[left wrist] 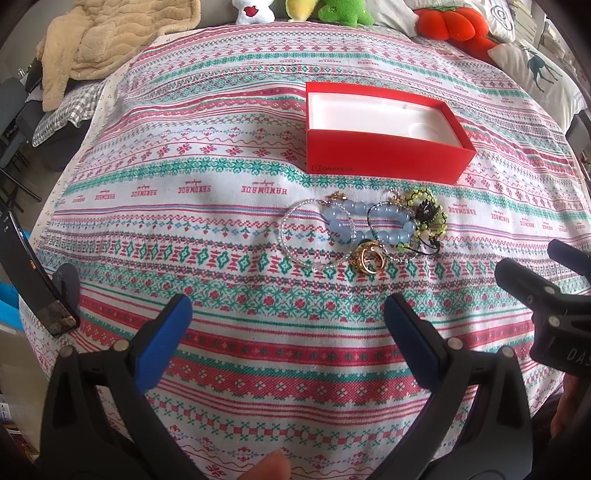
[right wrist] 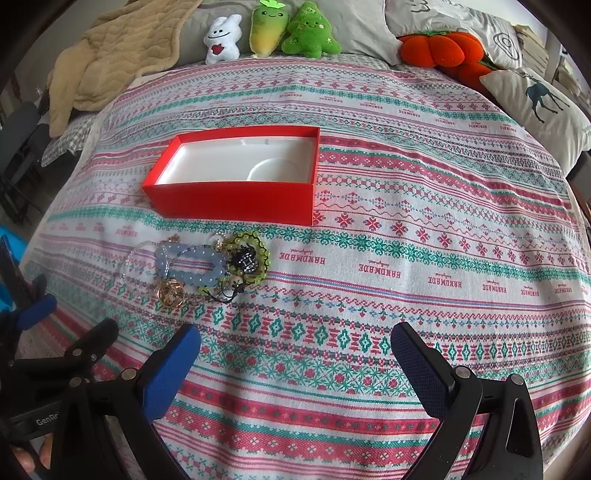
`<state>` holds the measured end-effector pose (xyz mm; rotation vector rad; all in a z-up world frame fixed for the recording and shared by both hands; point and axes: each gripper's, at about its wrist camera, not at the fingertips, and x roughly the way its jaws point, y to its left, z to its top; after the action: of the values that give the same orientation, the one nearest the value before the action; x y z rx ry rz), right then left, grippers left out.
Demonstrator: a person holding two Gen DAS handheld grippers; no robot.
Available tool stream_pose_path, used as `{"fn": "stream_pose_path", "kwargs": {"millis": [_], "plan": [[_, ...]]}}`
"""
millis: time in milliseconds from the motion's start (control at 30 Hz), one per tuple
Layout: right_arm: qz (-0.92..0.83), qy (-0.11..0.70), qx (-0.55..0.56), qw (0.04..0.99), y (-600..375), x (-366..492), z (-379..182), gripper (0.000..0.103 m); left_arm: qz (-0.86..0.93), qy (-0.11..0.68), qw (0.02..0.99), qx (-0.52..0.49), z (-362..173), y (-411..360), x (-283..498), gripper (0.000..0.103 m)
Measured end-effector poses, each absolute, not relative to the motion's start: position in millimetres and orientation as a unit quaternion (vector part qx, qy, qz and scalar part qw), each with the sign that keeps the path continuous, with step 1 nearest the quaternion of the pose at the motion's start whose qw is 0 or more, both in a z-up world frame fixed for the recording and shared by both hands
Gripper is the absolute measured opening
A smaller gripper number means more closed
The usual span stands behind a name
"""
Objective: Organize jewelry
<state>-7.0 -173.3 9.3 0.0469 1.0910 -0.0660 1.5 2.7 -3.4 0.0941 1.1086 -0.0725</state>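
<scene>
A beige blanket (right wrist: 107, 62) lay bunched at the far left of the bed, whose patterned cover (right wrist: 406, 258) carried everything else. Nearest on that side, the left tool (left wrist: 288, 321) hovered above the cover with its blue-padded fingers (left wrist: 166, 339) spread wide and nothing between them. A tangle of jewelry (left wrist: 365, 232) sat ahead of it: a clear beaded bangle (left wrist: 314, 236), a pale blue bead bracelet (left wrist: 373, 225), gold rings (left wrist: 369, 258) and a yellow-green beaded piece (left wrist: 428, 214), all overlapping. Just beyond the pile stood an open red box (left wrist: 384, 129) with a white lining, holding none of the pieces. The right tool (right wrist: 295, 350) was likewise fully spread and empty, low over the cover to the right of the jewelry. Plush toys (right wrist: 273, 33) lined the far edge, with an orange pumpkin cushion (right wrist: 439, 46) at the right.
</scene>
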Motion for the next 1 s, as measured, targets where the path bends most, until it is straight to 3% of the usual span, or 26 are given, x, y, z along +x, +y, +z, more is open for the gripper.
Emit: {"fn": "stream_pose_path", "kwargs": {"millis": [1000], "plan": [[-0.032,0.518,0.024,0.854,-171.8,-7.1,7.8,0.103,-0.036,0.525,0.849,0.04,-2.8,6.7,1.4,0.103]]}}
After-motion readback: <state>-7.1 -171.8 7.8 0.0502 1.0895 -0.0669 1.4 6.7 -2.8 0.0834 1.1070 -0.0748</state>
